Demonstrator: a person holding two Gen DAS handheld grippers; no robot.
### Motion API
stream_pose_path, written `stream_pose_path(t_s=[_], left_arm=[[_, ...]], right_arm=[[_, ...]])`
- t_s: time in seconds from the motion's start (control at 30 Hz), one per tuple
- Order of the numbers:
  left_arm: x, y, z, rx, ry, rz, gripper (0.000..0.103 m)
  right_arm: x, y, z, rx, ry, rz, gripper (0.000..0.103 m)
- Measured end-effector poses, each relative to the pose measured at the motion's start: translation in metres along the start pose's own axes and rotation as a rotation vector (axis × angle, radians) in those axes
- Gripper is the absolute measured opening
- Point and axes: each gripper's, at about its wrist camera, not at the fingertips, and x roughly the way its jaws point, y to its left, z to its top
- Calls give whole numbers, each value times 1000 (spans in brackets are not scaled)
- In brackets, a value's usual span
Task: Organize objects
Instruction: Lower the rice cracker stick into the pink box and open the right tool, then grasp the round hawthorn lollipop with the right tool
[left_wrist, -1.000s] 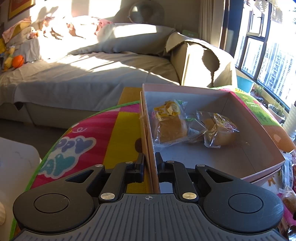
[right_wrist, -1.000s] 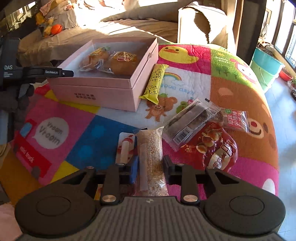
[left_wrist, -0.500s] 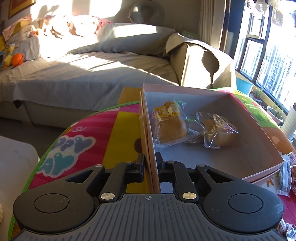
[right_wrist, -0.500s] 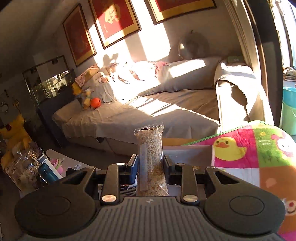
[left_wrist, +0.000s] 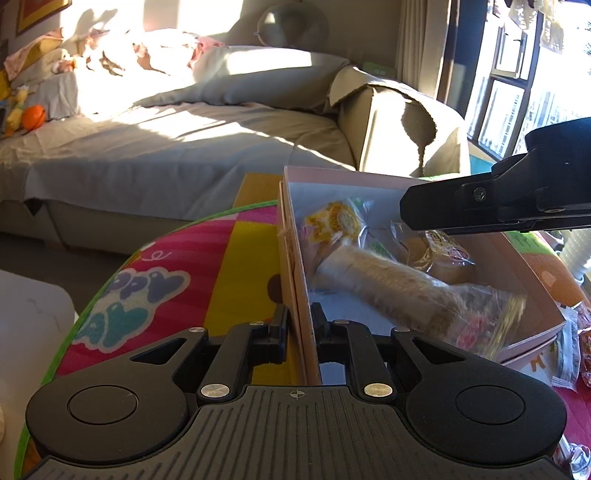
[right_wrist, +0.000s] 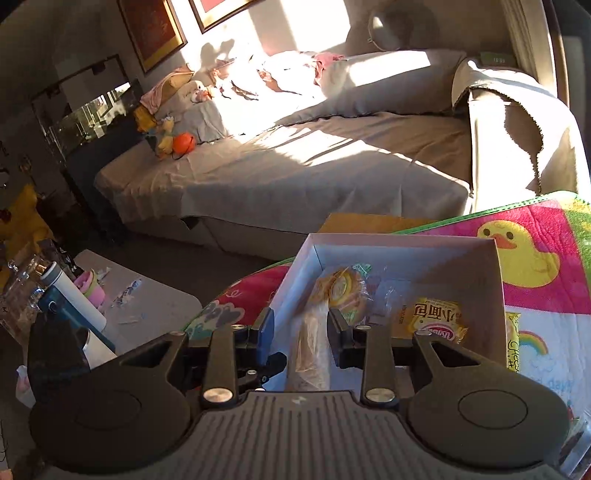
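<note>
**Grain Bar Lands in the Pink Box**

We see the left gripper (left_wrist: 299, 325) pinching the near wall of the pink box (left_wrist: 295, 258). Our right gripper (right_wrist: 300, 328), its jaws just opening, hangs above the box, the blurred grain bar packet (left_wrist: 388, 291) loose between them, beside two wrapped buns (right_wrist: 343, 291).
</note>
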Motion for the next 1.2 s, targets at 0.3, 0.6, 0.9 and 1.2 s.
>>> stream_pose_path(t_s=[0.3, 0.6, 0.9, 1.2], left_arm=[[-2, -2, 0, -1, 3, 7, 14], [-2, -1, 0, -2, 3, 7, 14], [-2, -2, 0, 1, 3, 13, 14], [-2, 1, 0, 8, 0, 4, 14]], right_arm=[[-22, -20, -9, -5, -23, -33, 46], [-60, -30, -54, -80, -18, -144, 56], [-119, -70, -103, -50, 3, -345, 76], [-104, -72, -175, 107, 157, -281, 103]])
